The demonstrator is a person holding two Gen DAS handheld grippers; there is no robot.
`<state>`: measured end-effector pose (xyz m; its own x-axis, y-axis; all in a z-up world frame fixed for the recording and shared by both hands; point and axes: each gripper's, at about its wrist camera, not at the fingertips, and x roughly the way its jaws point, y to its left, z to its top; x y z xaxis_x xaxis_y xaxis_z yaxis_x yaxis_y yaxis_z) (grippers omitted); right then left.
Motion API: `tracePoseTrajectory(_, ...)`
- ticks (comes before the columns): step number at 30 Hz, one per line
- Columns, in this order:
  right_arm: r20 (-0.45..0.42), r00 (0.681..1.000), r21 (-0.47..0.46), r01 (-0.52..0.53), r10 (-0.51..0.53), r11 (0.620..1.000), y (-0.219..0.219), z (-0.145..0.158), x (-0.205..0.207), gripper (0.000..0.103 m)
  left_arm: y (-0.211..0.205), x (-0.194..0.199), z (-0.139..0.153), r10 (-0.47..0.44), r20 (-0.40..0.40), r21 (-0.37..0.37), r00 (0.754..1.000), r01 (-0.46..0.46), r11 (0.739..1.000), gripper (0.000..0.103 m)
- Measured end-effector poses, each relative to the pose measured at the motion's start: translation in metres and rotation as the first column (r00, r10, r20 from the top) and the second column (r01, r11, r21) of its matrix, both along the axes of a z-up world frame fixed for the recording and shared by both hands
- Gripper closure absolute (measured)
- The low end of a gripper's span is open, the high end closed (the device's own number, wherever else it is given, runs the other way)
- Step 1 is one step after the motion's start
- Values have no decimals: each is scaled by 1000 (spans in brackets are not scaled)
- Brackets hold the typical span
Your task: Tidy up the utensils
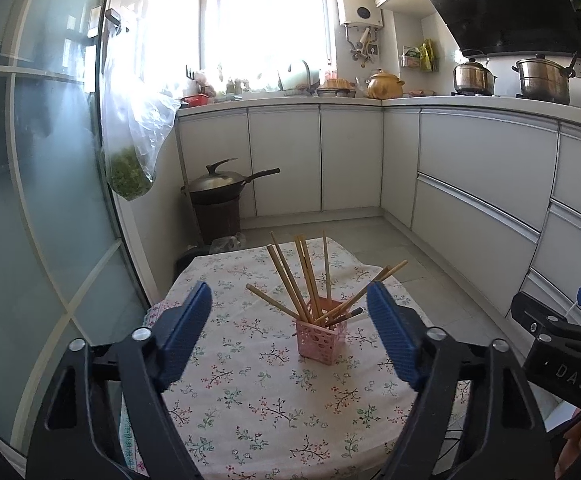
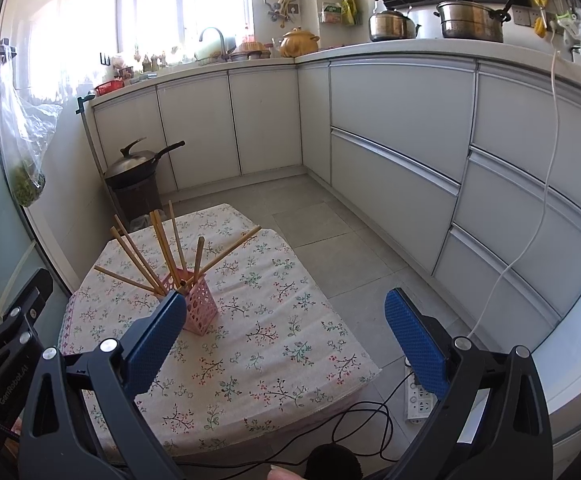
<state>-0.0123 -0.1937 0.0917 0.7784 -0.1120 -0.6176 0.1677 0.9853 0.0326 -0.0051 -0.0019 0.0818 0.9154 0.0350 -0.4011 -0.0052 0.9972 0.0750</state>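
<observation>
A pink perforated holder (image 1: 321, 337) stands upright on a table with a floral cloth (image 1: 250, 396). Several wooden chopsticks (image 1: 304, 276) fan out of it. My left gripper (image 1: 290, 304) is open and empty, held above the table just in front of the holder. My right gripper (image 2: 286, 308) is open and empty, to the right of the holder (image 2: 199, 307) and above the cloth (image 2: 274, 356). The chopsticks (image 2: 162, 252) show in the right wrist view too. The right gripper's body shows at the left view's right edge.
White kitchen cabinets (image 1: 470, 184) run along the back and right. A wok on a stand (image 1: 218, 184) sits at the back left by a glass door (image 1: 42, 200). A power strip (image 2: 418, 396) and black cables (image 2: 350, 428) lie on the floor right of the table.
</observation>
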Motion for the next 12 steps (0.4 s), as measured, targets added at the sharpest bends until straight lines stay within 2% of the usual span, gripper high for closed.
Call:
tracePoseTrajectory(4, 1, 1000, 2, 0, 0, 1000, 1, 1, -1, 6, 3, 0, 3, 2, 4, -14, 1000, -2, 1000, 28)
tracePoseTrajectory(6, 4, 1000, 2, 2, -2, 1000, 0, 1, 0, 6, 5, 1, 5, 15, -2, -15, 1000, -15, 1000, 15)
tracePoseTrajectory(9, 7, 1000, 3, 5, -5, 1000, -1, 2, -1, 6, 6, -2, 8, 30, 10, -14, 999, -30, 999, 7)
tracePoseTrajectory(12, 7, 1000, 3, 8, -8, 1000, -1, 2, -1, 6, 5, -5, 10, 25, 21, -20, 999, -25, 999, 7)
